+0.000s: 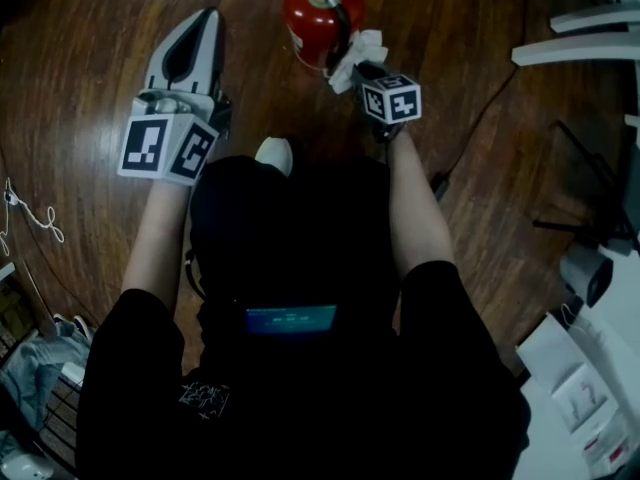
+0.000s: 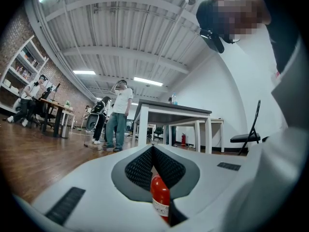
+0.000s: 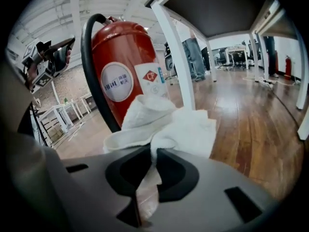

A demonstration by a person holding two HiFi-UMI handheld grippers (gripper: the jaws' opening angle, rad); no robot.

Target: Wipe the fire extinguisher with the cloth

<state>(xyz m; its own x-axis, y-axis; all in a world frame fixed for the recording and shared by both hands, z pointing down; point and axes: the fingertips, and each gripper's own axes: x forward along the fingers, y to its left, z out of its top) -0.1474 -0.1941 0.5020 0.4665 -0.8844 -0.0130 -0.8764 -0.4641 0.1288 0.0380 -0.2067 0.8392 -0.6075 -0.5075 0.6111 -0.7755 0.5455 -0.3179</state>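
Cloth (image 1: 356, 54) right of fire extinguisher (image 1: 312, 13) (standing on floor (image 1: 480, 28)); left tongs (image 1: 207, 18) leftward.

A red fire extinguisher (image 1: 318, 18) stands on the brown wood floor (image 1: 80, 88). The right gripper (image 1: 362, 66) has a white cloth (image 1: 357, 54) at its tip, and the cloth touches the side of the fire extinguisher. The left gripper (image 1: 207, 18) is off to the left, apart from it, pointing forward. A white shoe (image 1: 274, 154) pokes out below. A black cable (image 1: 490, 98) lies on the floor at the right.
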